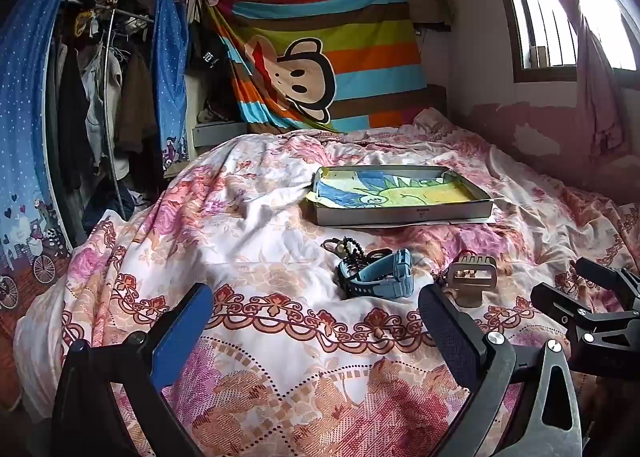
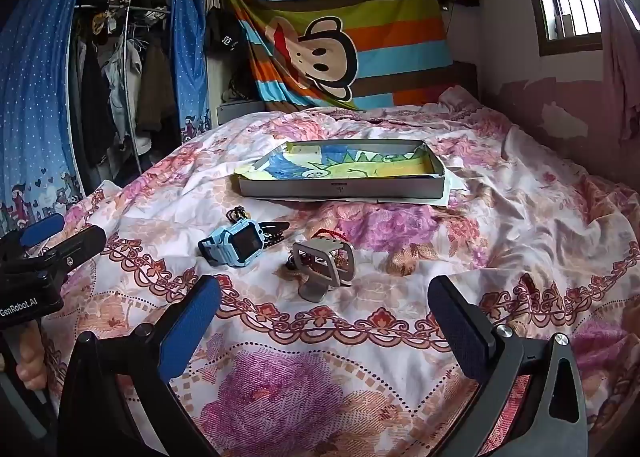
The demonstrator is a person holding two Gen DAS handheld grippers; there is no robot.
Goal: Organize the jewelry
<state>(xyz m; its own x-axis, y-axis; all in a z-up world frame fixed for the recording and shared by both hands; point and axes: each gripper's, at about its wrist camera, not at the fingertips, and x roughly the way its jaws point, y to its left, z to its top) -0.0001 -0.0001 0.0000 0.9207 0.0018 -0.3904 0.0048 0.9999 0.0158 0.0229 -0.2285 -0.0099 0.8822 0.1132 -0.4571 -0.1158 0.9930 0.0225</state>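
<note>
On the bed [image 2: 520,217], over a floral quilt [image 1: 260,257], the following are laid out.

Item 1: a shallow grey box [image 2: 340,187], lined with a child's crayon drawing [image 2: 340,167], set toward the far middle of the quilt.

Item 2: a light blue watch [image 2: 236,243], lying on its side nearer than the box and well apart from it.

Item 3: a string of dark beads [image 1: 354,251], partly hidden behind the watch and touching it.

Item 4: a grey metal frame piece [image 2: 324,263], placed just beside the watch, with a red cord [image 2: 326,234] and small trinkets tucked in and behind it; their kind cannot be told.

Left tongs [image 1: 316,333]: held spread wide over the near quilt, nothing grasped.

Right tongs [image 2: 324,331]: likewise spread wide, nothing grasped, near the frame piece.

A striped cartoon-monkey cloth [image 1: 320,57] is hung behind the bed.
</note>
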